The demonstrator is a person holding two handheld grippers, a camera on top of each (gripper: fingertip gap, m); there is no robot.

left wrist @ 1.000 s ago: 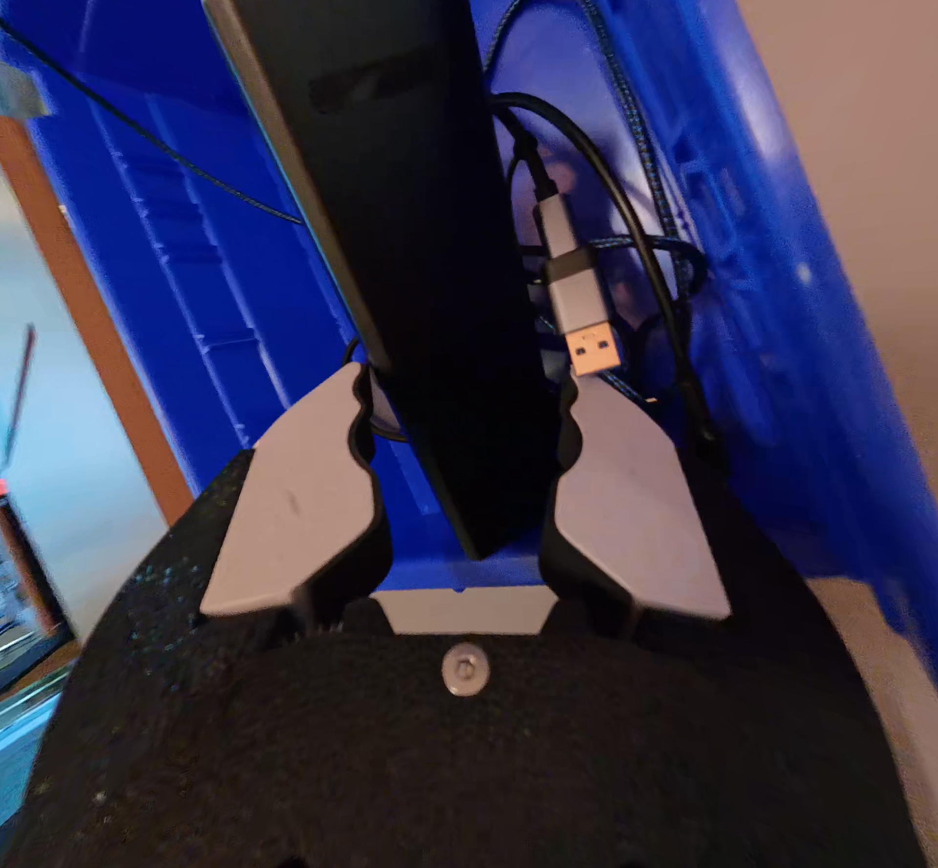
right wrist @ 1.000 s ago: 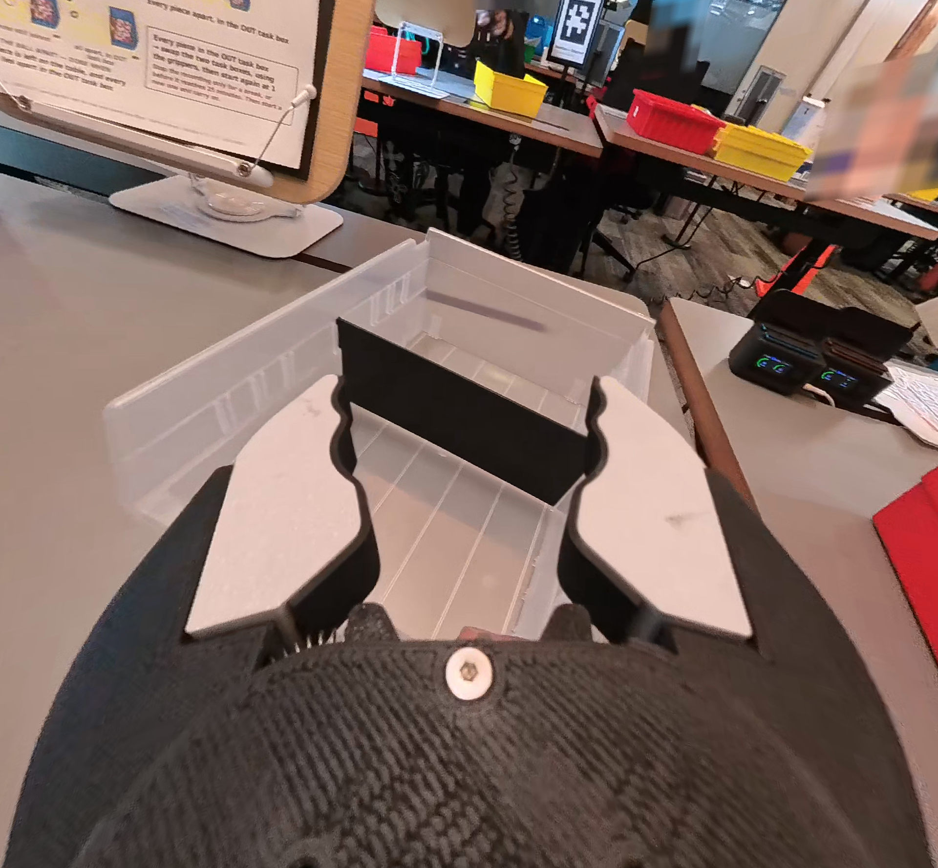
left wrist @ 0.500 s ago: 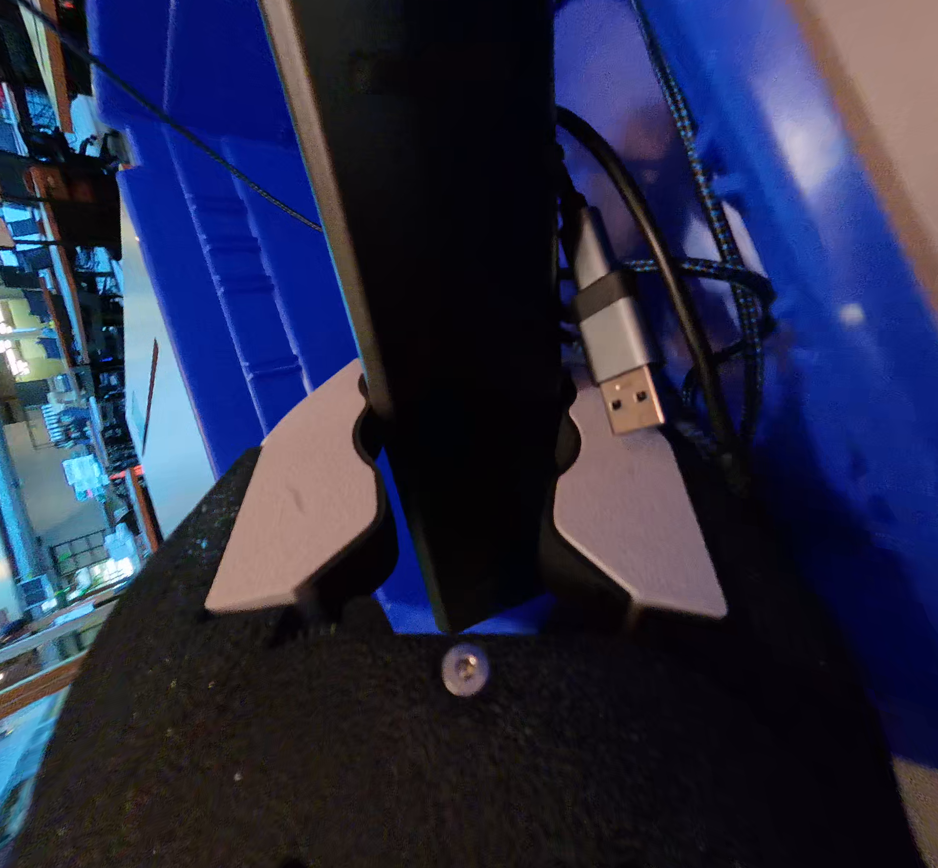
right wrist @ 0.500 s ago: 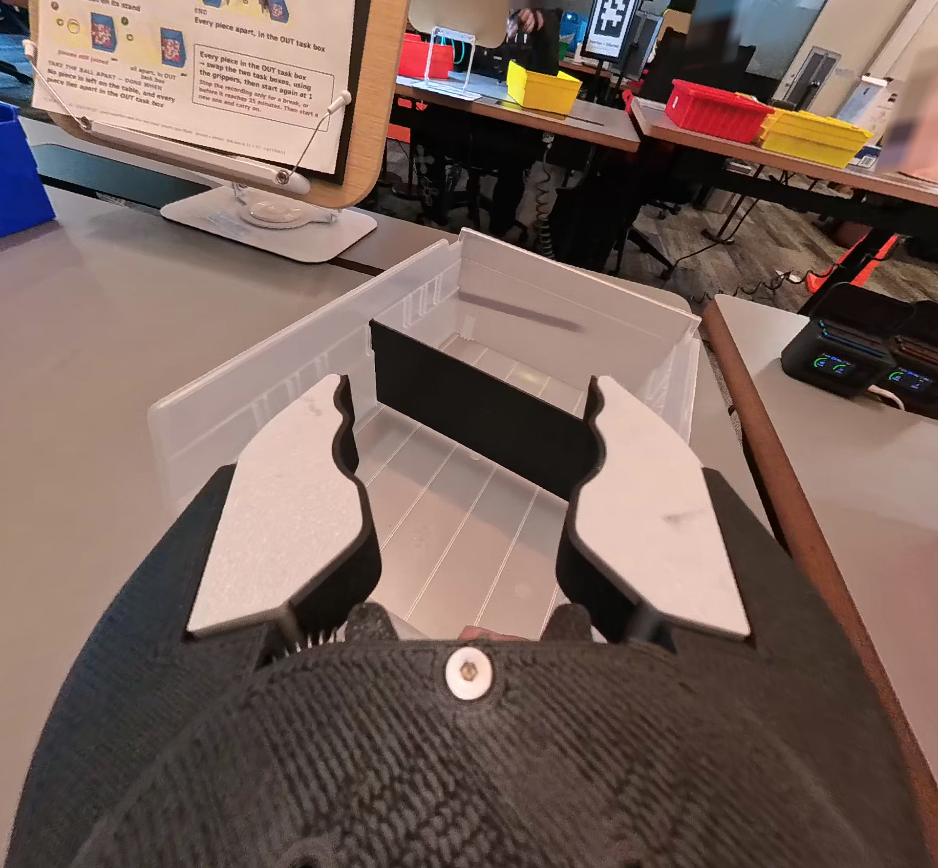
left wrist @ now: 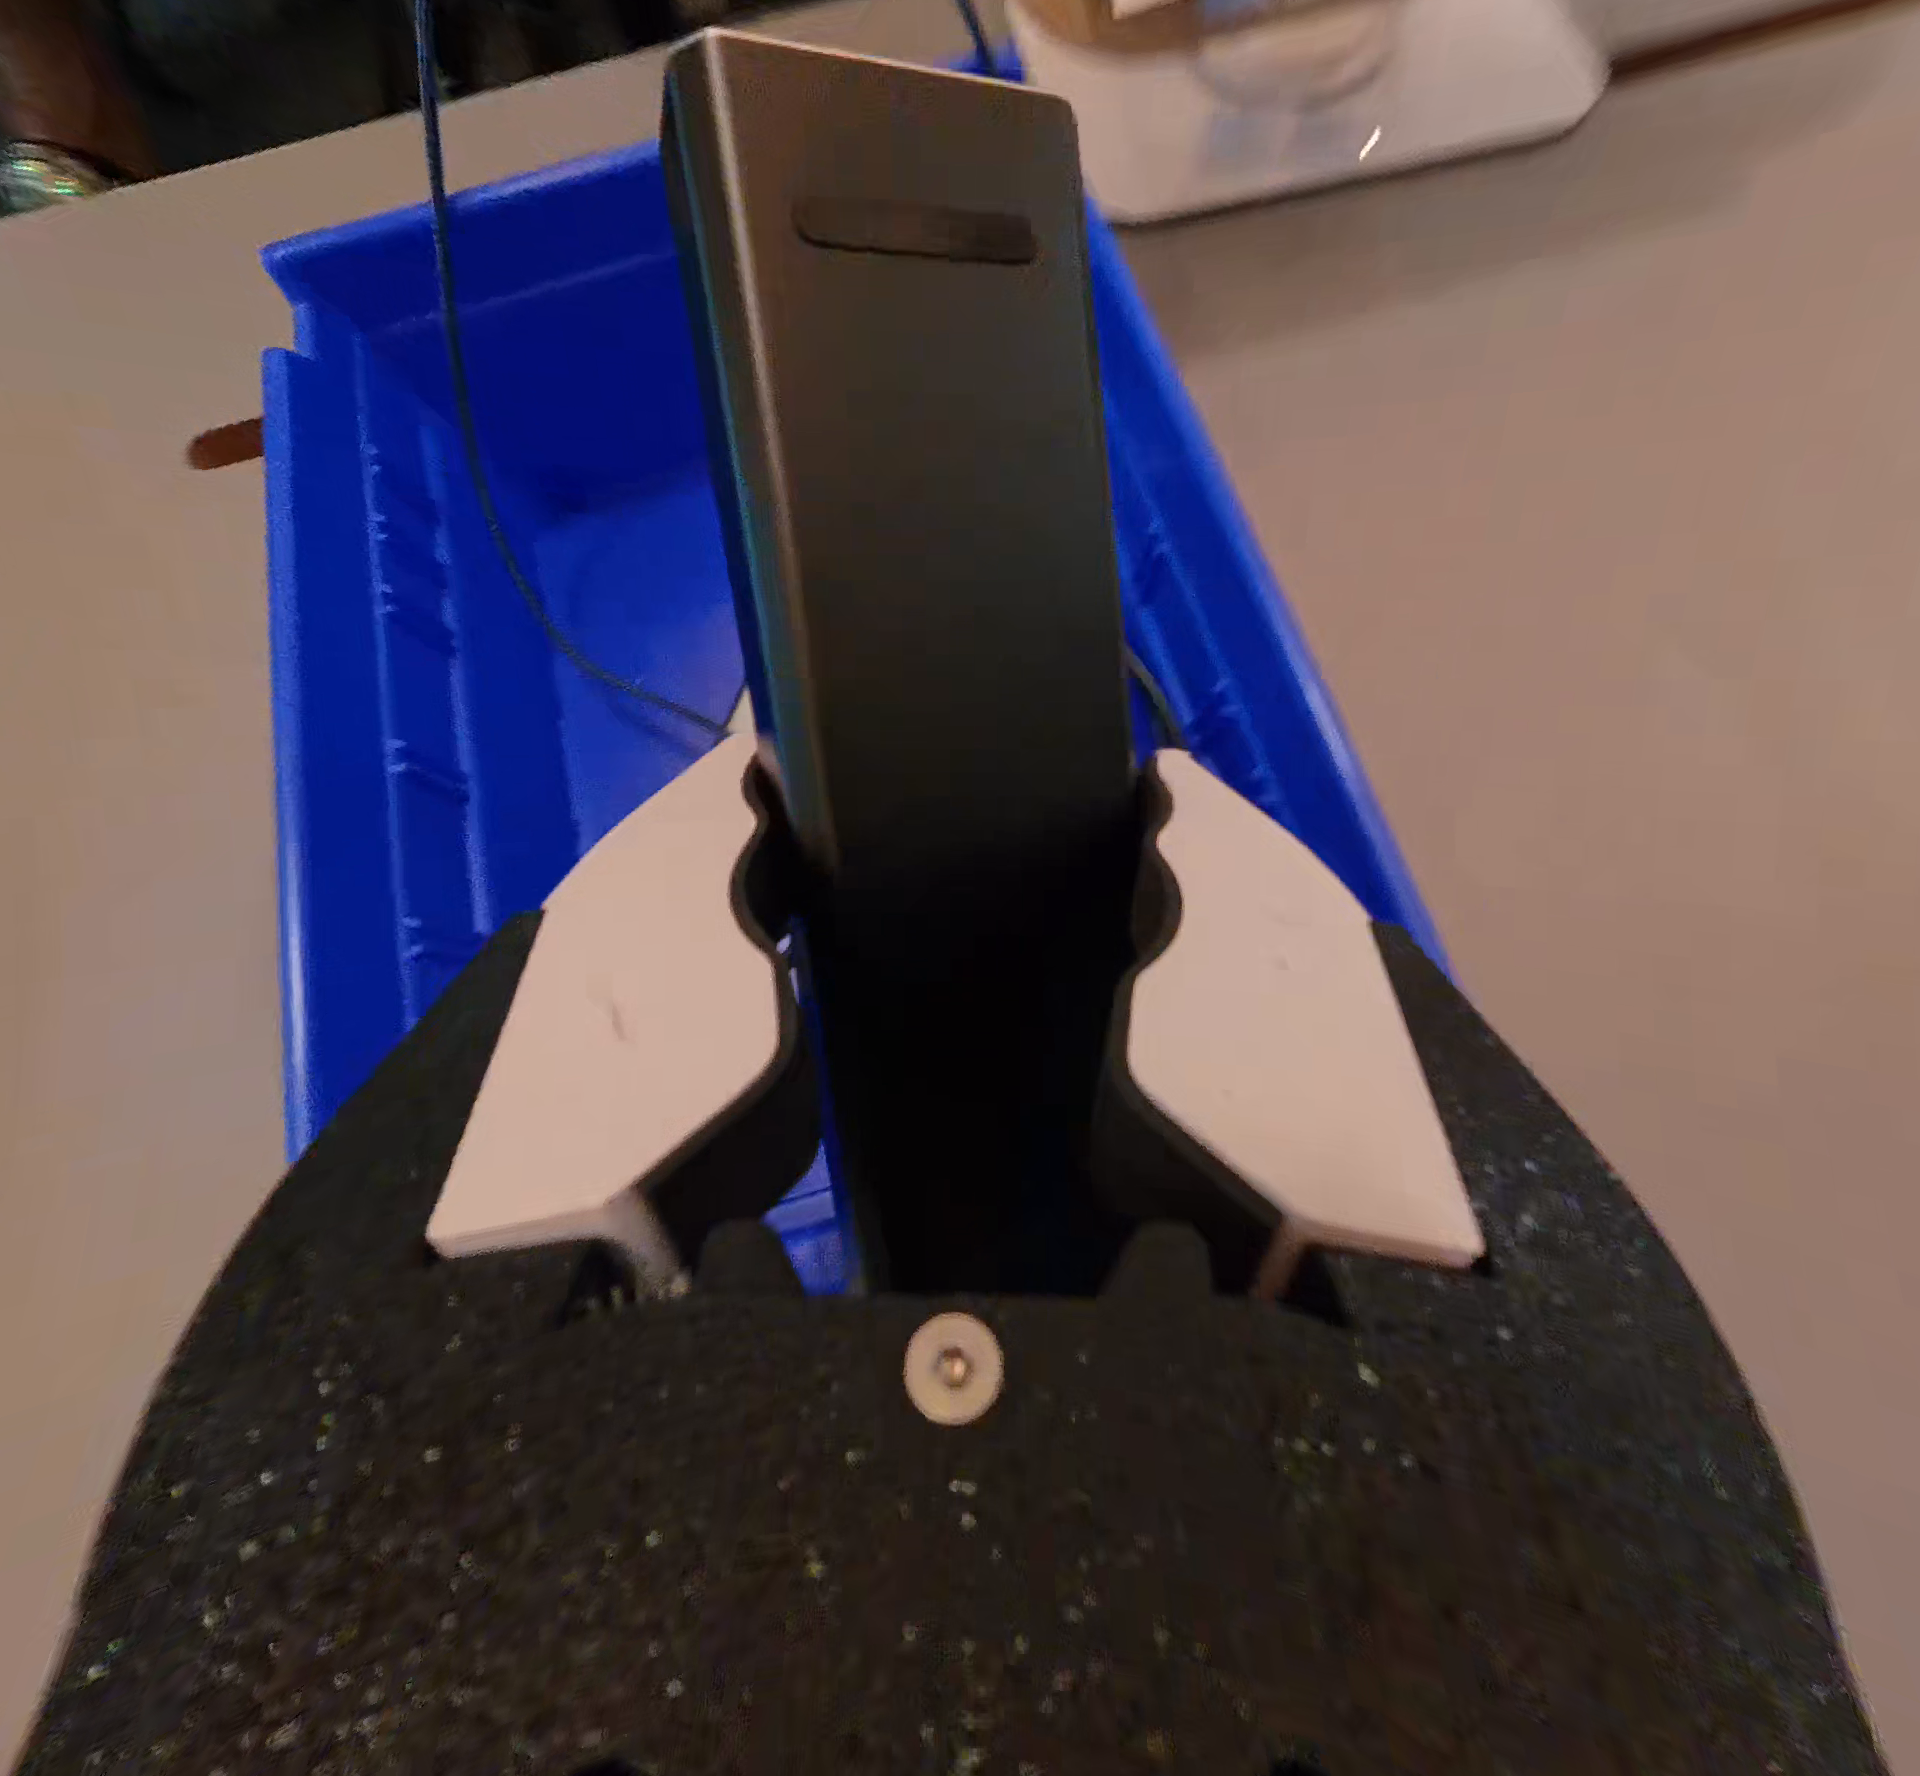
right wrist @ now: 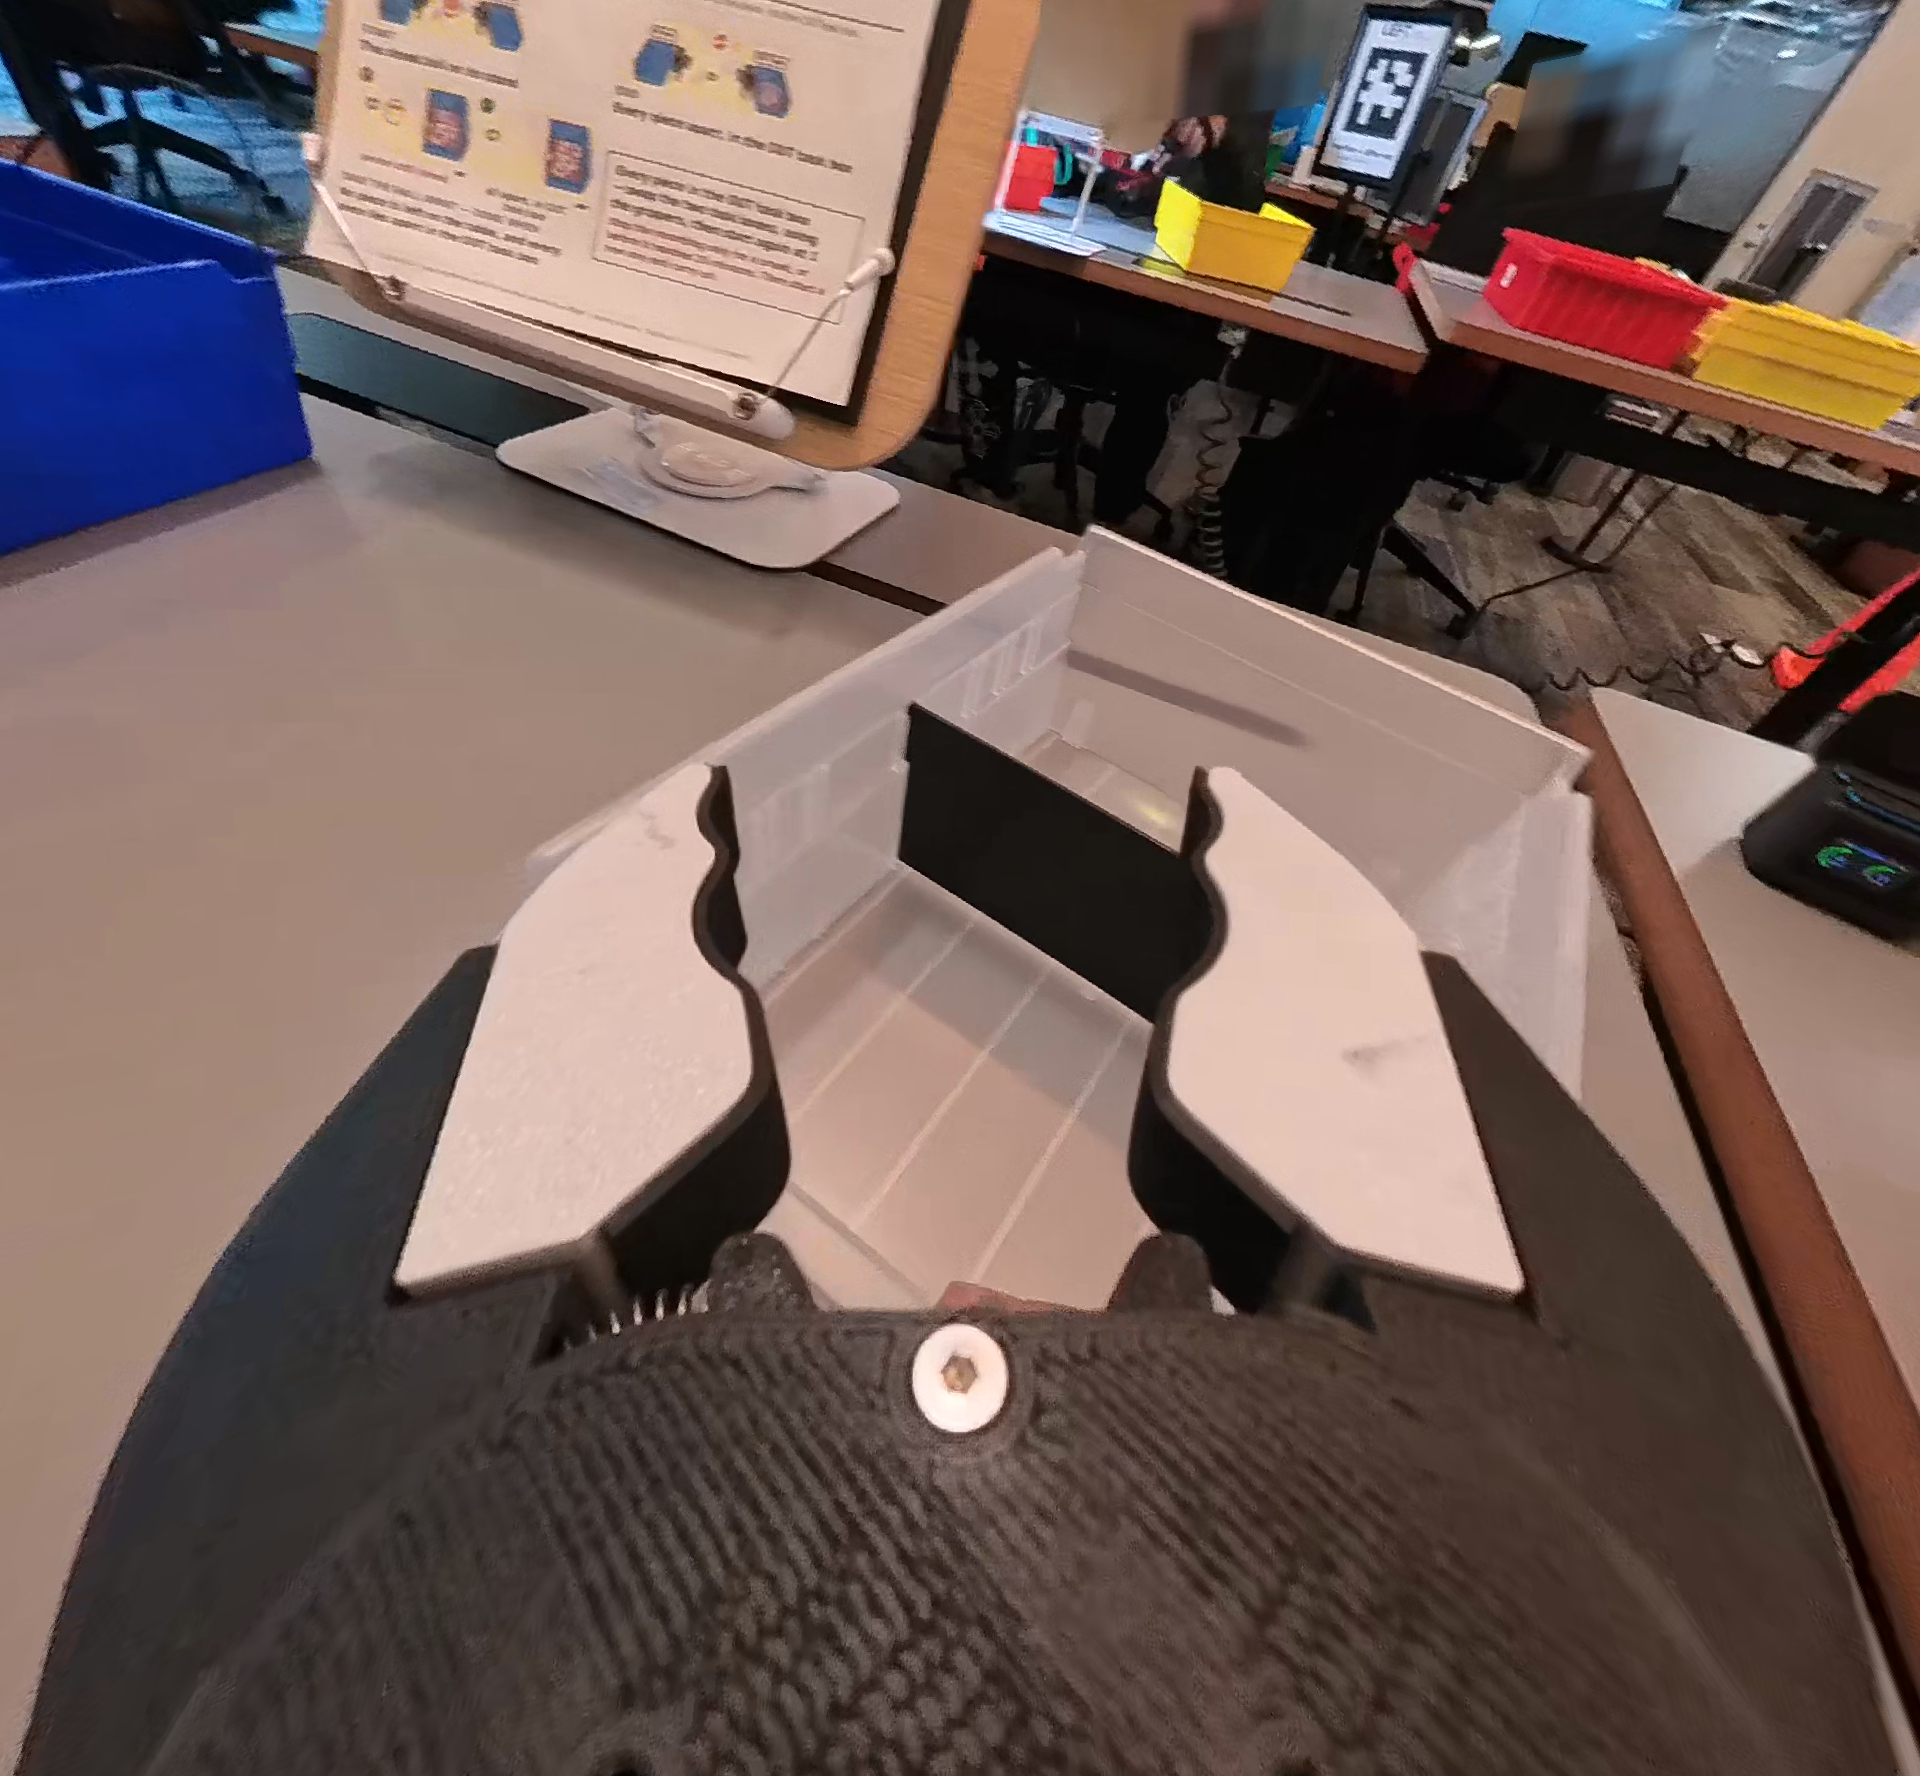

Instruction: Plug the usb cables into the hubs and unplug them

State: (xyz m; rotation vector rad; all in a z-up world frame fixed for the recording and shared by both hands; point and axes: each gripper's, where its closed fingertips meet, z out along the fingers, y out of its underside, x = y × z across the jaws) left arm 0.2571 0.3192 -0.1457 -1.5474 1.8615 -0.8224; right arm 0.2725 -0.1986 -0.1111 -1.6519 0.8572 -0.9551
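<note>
My left gripper [left wrist: 951, 791] is shut on a long dark grey USB hub [left wrist: 914, 438] and holds it above a blue bin [left wrist: 416, 687]. A thin dark cable [left wrist: 457, 376] runs from the top of the view down behind the hub. The other cables and the silver plug are hidden behind the hub. My right gripper [right wrist: 961, 817] is open and empty above a clear plastic bin [right wrist: 1351, 687] with a black divider [right wrist: 1029, 864] across it. The blue bin also shows at the left edge of the right wrist view [right wrist: 125, 355].
A white stand holding an instruction sheet [right wrist: 644, 95] is on the grey table [right wrist: 312, 739] behind the bins; its base shows in the left wrist view [left wrist: 1351, 95]. A black charger [right wrist: 1839, 853] sits on the neighbouring table at the right. Other tables with yellow and red bins are far behind. Some 50 cm of space lies between my two pairs of fingers.
My left gripper has lifted and tilted with the hub, so the whole blue bin and the table now show below it; the silver plug is out of sight. The right gripper has turned slightly left.
</note>
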